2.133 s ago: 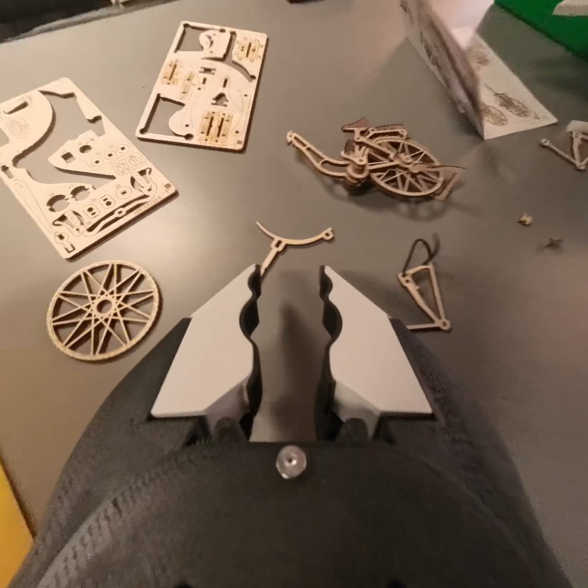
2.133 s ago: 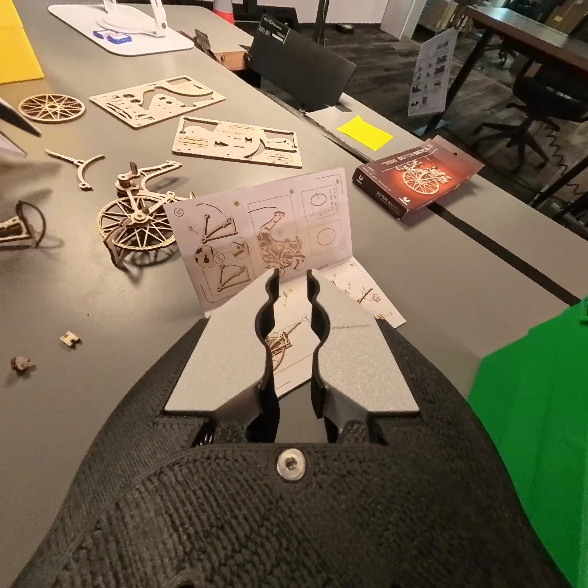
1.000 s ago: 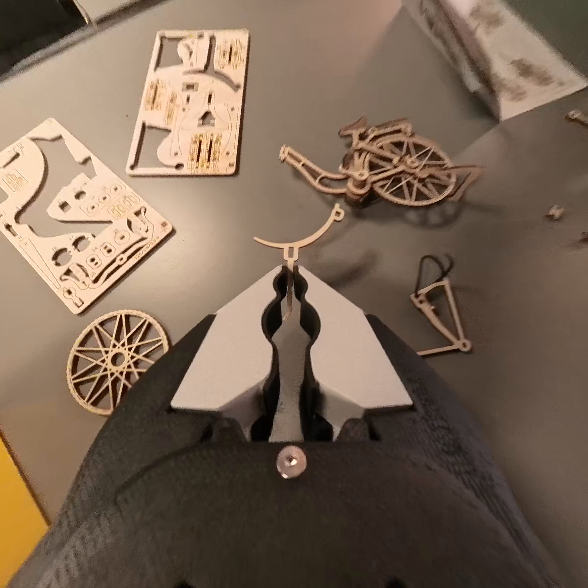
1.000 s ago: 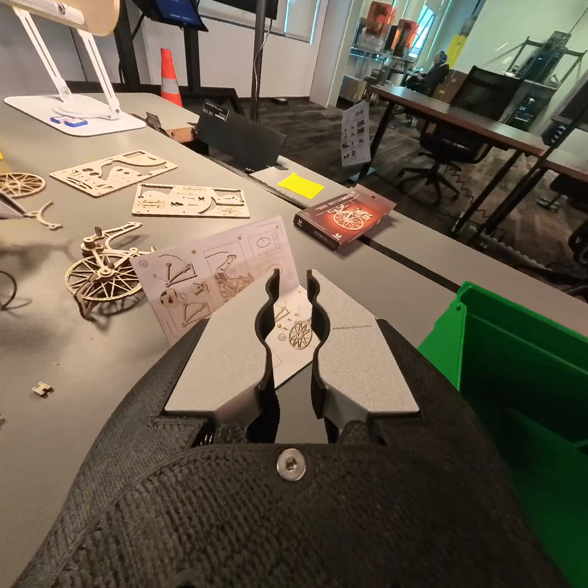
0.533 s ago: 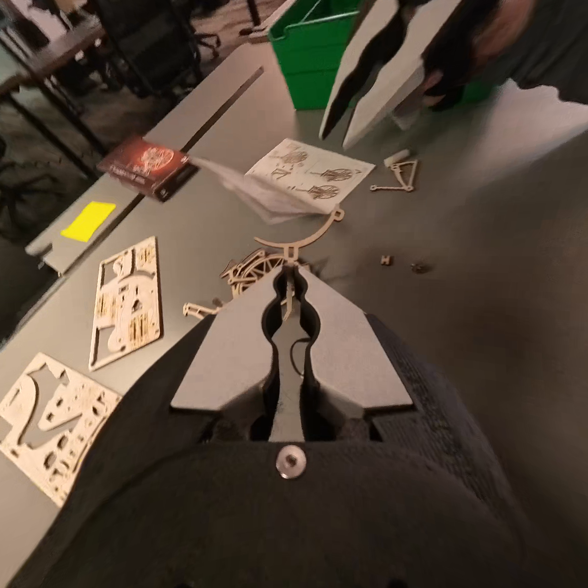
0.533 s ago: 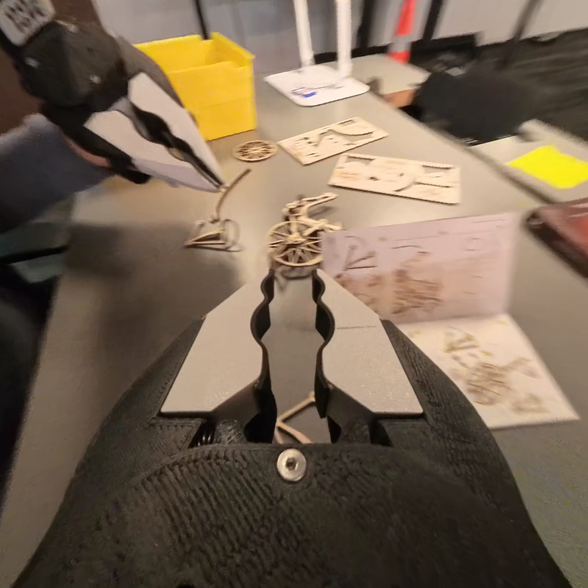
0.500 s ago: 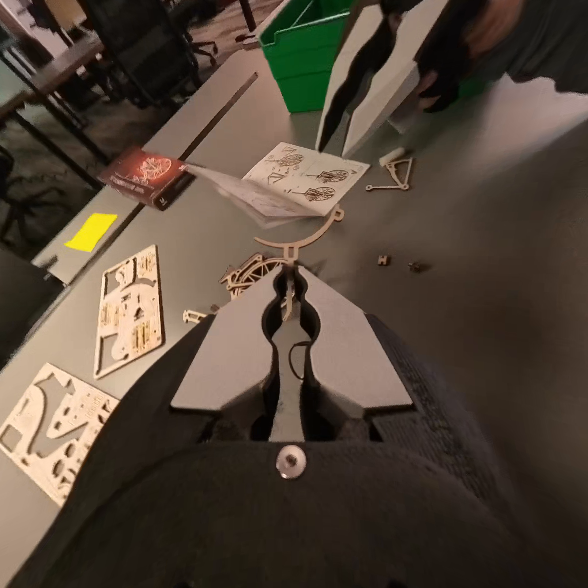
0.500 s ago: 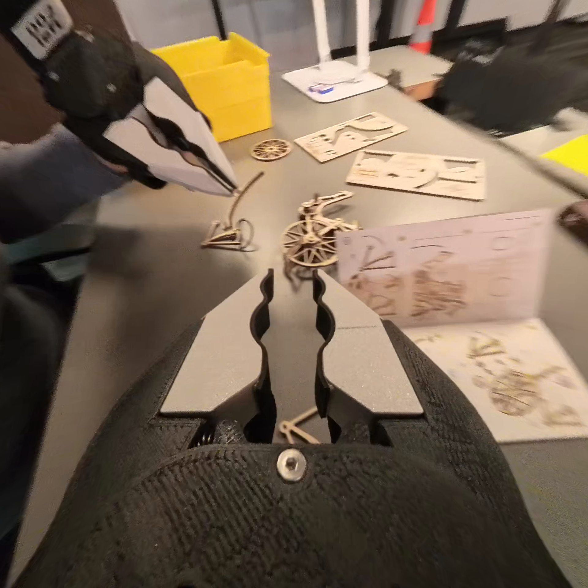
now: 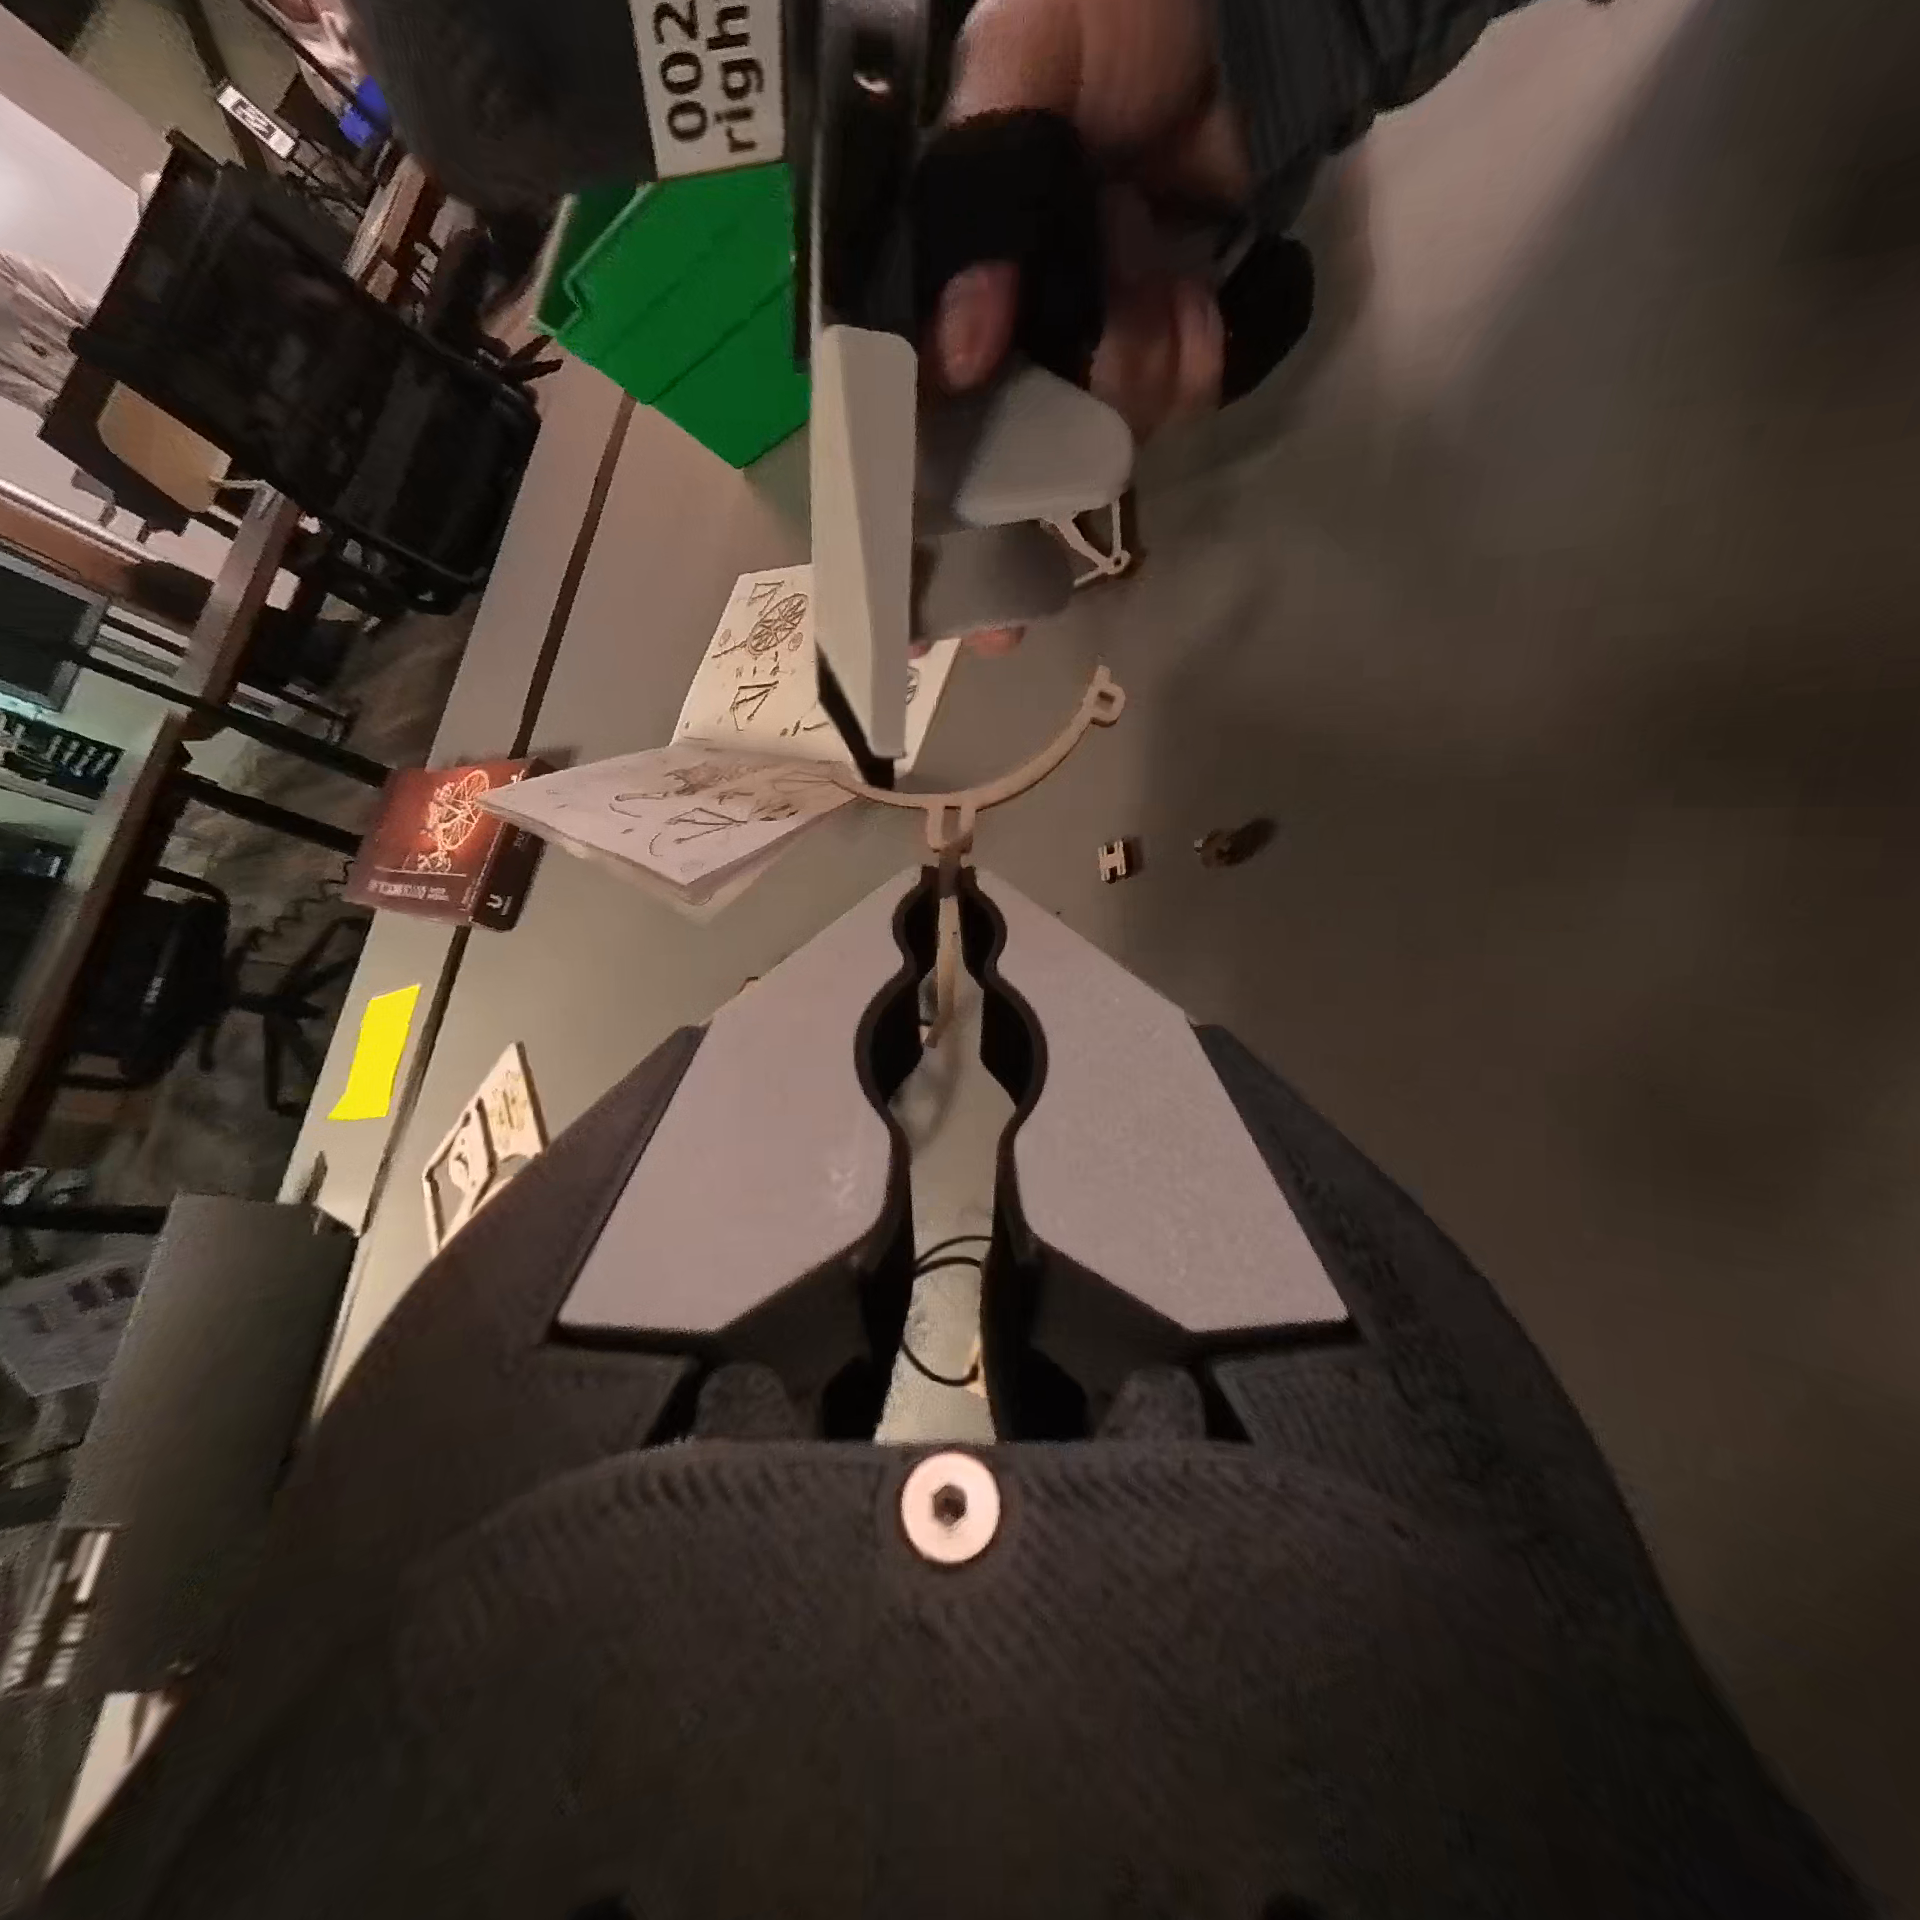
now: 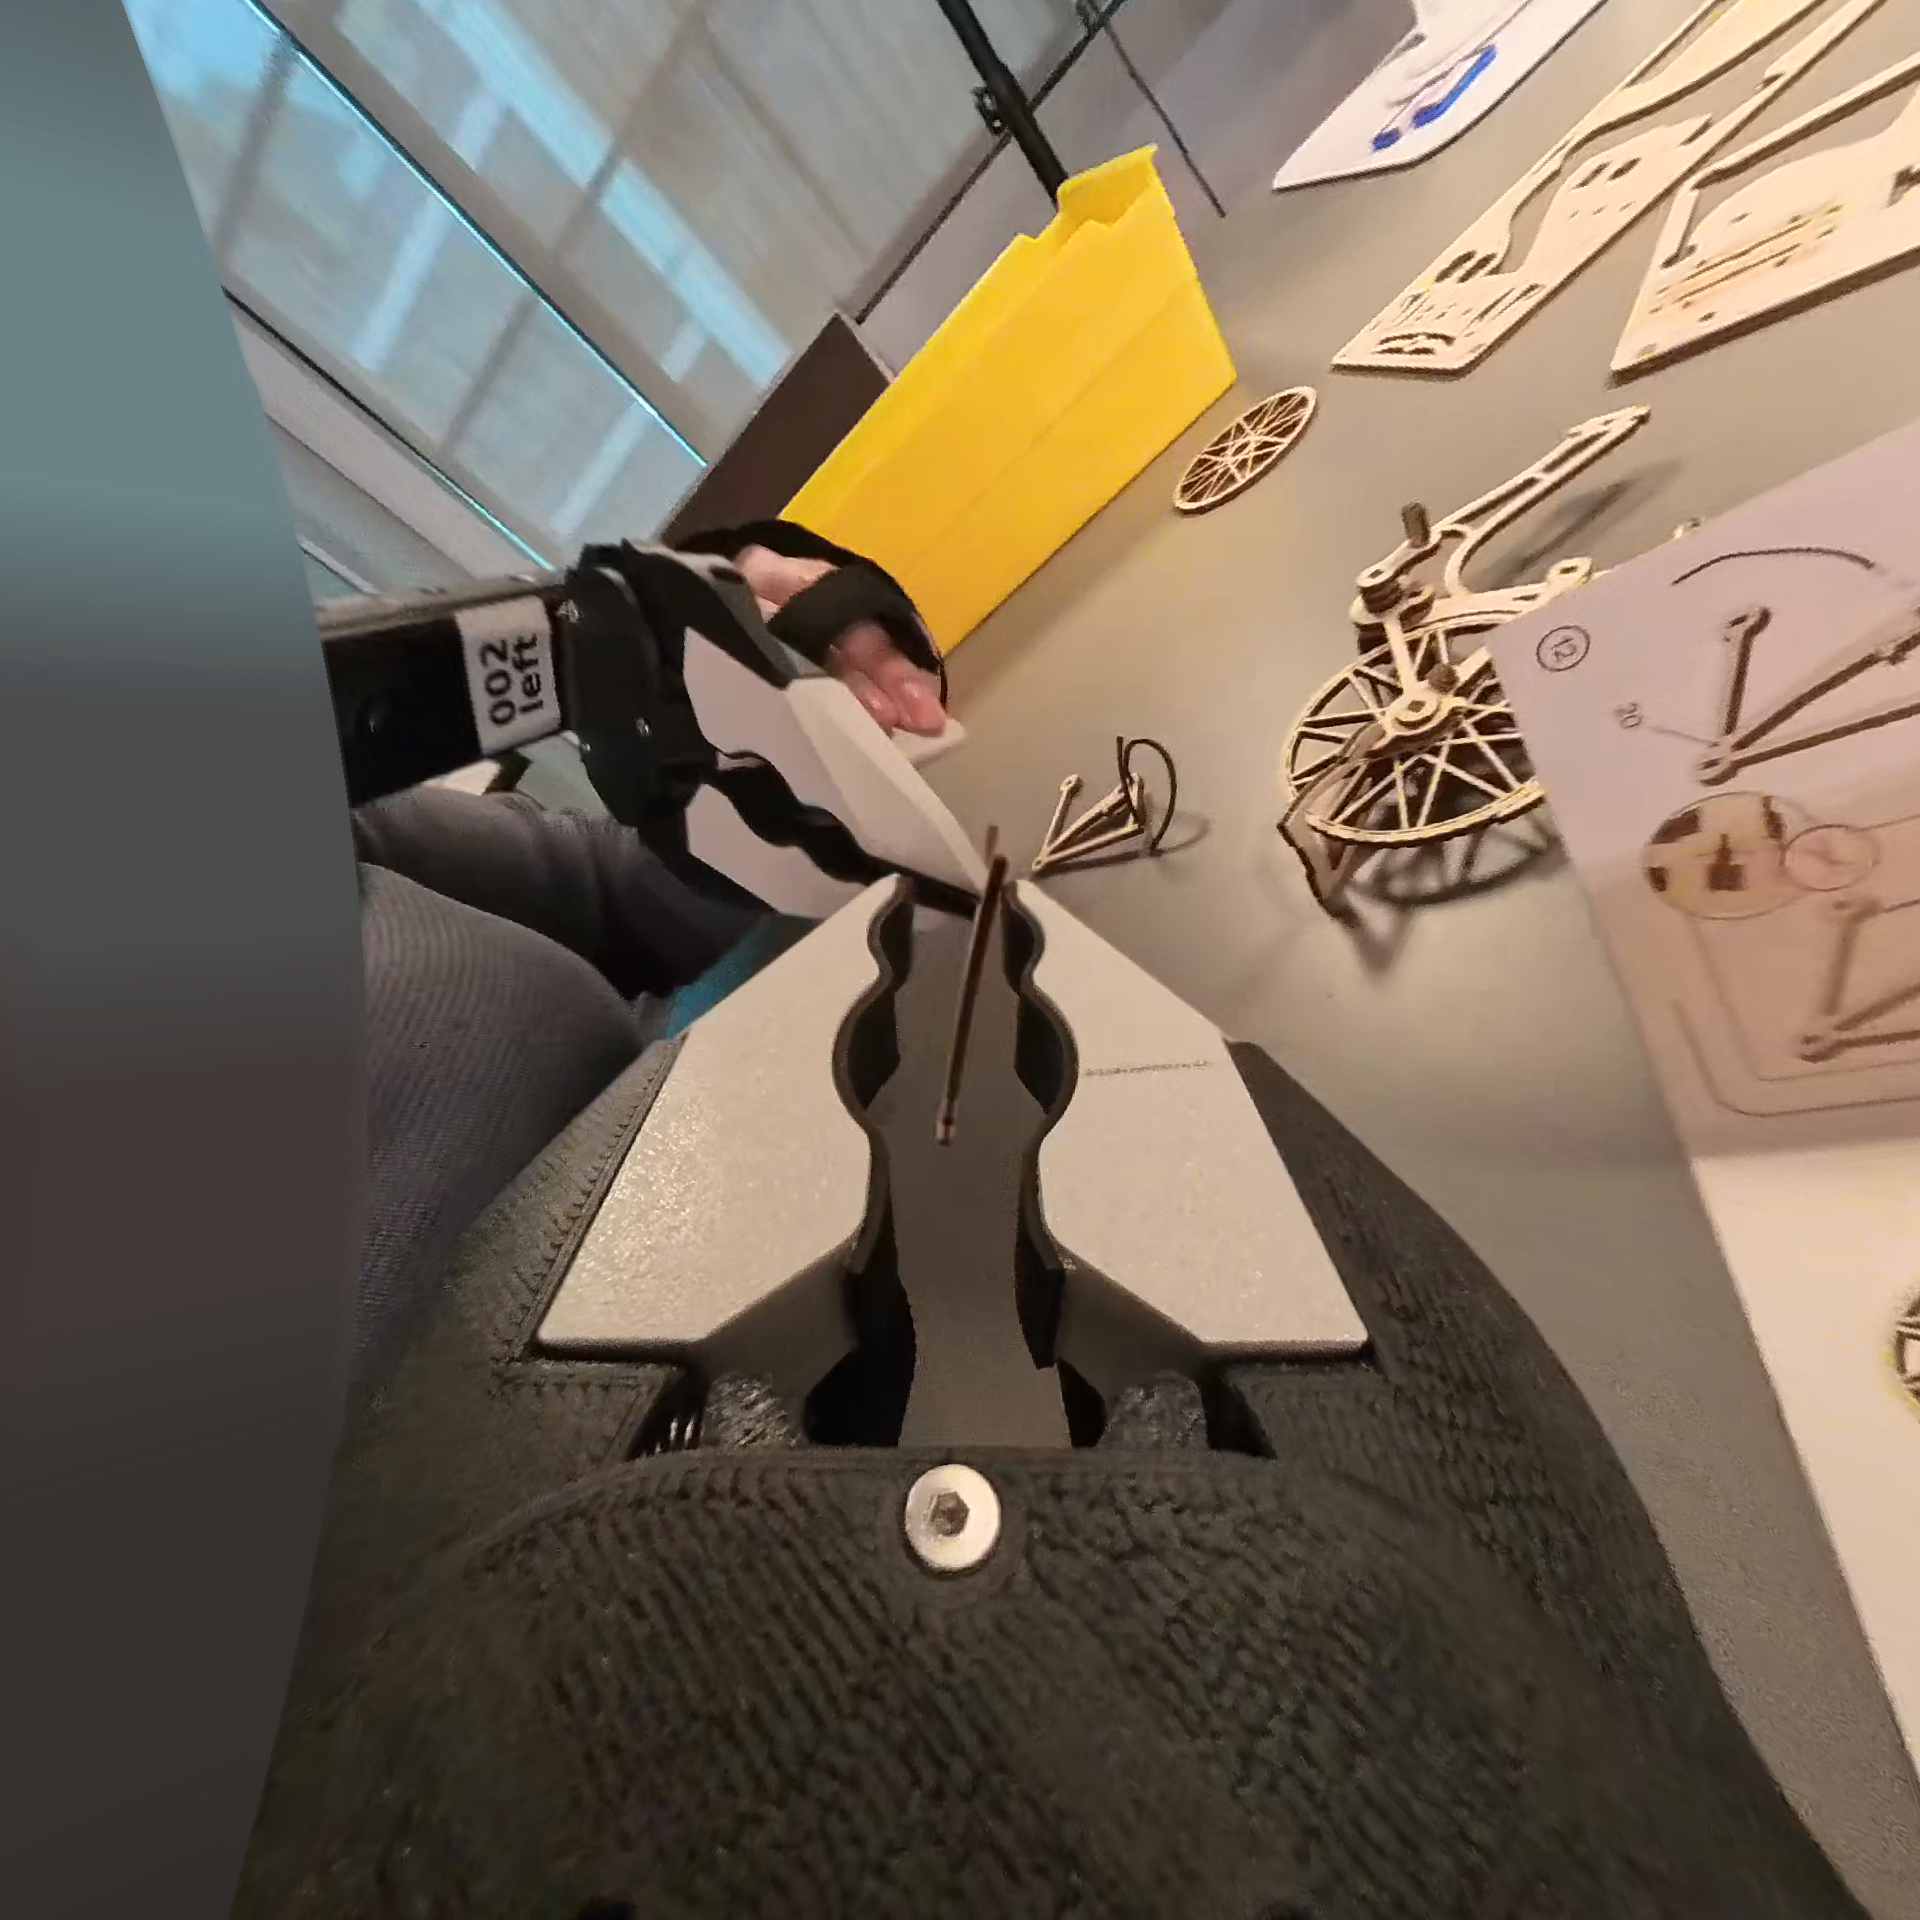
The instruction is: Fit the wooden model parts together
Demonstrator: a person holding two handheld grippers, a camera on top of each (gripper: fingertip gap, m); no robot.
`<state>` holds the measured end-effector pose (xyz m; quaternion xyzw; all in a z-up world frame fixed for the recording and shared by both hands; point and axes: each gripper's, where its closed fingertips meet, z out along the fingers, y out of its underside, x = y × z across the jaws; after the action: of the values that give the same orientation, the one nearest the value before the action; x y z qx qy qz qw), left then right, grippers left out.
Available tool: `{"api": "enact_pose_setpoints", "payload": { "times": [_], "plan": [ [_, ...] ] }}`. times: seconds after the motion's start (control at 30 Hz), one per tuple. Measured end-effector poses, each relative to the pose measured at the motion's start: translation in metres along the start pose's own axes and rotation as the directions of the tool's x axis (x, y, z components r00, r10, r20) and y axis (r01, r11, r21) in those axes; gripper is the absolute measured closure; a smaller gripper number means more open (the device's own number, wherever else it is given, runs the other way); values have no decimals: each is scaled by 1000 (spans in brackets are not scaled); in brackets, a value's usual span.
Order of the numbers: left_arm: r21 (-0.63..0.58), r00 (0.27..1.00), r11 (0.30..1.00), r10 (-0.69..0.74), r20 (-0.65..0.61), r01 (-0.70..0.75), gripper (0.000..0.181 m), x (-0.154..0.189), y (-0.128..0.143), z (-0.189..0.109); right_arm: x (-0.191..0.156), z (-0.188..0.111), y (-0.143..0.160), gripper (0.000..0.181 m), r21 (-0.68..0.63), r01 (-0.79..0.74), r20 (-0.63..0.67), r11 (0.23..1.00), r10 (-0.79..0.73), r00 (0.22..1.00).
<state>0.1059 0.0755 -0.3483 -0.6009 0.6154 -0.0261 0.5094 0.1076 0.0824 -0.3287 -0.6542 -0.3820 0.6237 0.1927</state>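
Note:
My left gripper (image 9: 943,878) is shut on the stem of a thin curved wooden arc piece (image 9: 1023,774) and holds it up above the grey table (image 9: 1455,727). My right gripper (image 10: 961,894) is open, and the arc piece (image 10: 971,997) passes edge-on between its fingers without a visible pinch. In the left wrist view the right gripper (image 9: 868,665) comes down from above with its tip at the arc's left end. In the right wrist view the left gripper (image 10: 831,790) meets my fingertips. The part-built wooden bicycle (image 10: 1403,727) lies on the table beyond.
A triangular wooden frame with a black band (image 10: 1101,821), a loose spoked wheel (image 10: 1245,449) and punched-out wooden sheets (image 10: 1558,239) lie on the table. An open instruction booklet (image 9: 707,810), a dark box (image 9: 447,842), two small pieces (image 9: 1117,857), a yellow bin (image 10: 1018,416) and a green bin (image 9: 686,312) are around. Only a small space, under 4 cm, lies between the two pairs of fingers. Left tips and right tips are each some 10 centimetres from the part-built wooden bicycle (image 10: 1403,727).
The left gripper closed on the arc's stem, lifted it off the table and rolled sideways. The right gripper swung over from the booklet and now has the arc between its fingers.

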Motion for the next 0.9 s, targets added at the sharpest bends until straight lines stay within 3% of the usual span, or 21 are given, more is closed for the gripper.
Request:
{"api": "enact_pose_setpoints", "payload": {
  "times": [0.3, 0.47, 0.6, 0.67, 0.73, 0.8, 0.9],
  "plan": [
    [12, 998, 998, 57, 2, -58, 179, 7, -5, 4, 1, 4, 6, 181, -22, -15, 3, 1000, 15, 1000],
    [32, 999, 999, -2, 36, 1, 175, 2, -6, 1, 0, 3, 1, 181, 4, 1, 7, 1000, -1, 1000],
    [-6, 968, 978, -205, 143, 208, 127, -22, 17, -11, 6, -11, -16, 181, 84, 58, -56, 995, -54, 997],
    [-20, 907, 931, -350, 235, 365, 119, -44, 45, -24, 10, -22, -29, 181, 142, 121, -118, 982, -105, 987],
    [2, 782, 854, -477, 402, 520, 124, -75, 87, -46, 11, -33, -42, 181, 197, 175, -178, 965, -141, 974],
    [15, 567, 704, -584, 581, 710, 122, -100, 147, -73, 11, -44, -53, 181, 245, 222, -224, 944, -167, 960],
    [11, 319, 447, -657, 683, 895, 105, -102, 218, -98, 10, -55, -62, 181, 289, 249, -256, 924, -176, 950]
  ]
}}
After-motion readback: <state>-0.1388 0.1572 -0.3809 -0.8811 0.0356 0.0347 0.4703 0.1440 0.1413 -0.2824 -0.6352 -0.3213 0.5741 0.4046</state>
